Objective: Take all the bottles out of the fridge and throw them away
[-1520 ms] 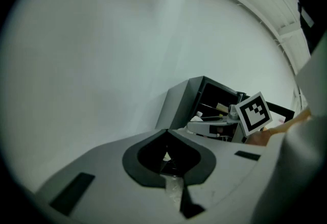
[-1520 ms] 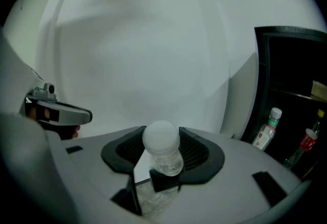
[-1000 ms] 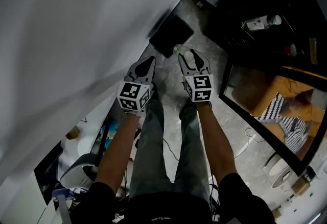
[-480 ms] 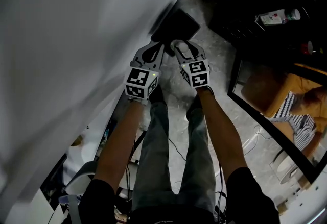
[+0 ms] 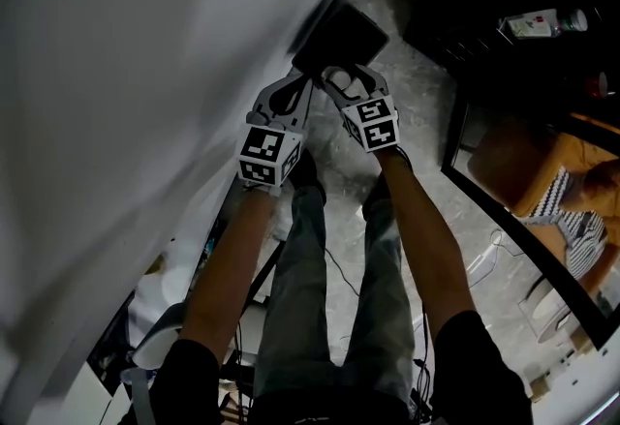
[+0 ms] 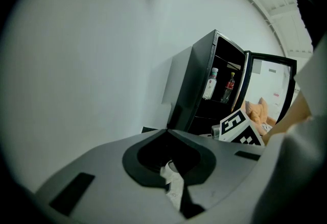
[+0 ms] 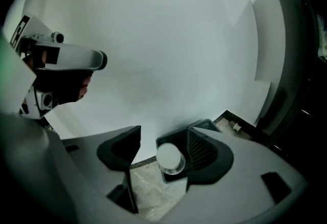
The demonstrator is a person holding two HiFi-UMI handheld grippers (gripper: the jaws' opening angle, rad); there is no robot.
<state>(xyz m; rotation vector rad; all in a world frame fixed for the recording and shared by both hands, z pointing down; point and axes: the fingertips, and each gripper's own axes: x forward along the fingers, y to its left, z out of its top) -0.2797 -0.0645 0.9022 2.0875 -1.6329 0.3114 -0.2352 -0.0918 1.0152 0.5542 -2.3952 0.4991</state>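
R gripper jaws just been opening, now apart w/ white-capped bottle between them, above black bin; L gripper jaws fully closed; 2 other bottles in open fridge.

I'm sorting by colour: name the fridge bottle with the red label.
The dark bottle, the right one of the pair in the left gripper view. Its neighbour, the pale bottle, has a white label.

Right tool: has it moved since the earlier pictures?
Yes. The right tool moved toward the black bin, reaching its edge; its jaws have just been opening, a bottle between them.
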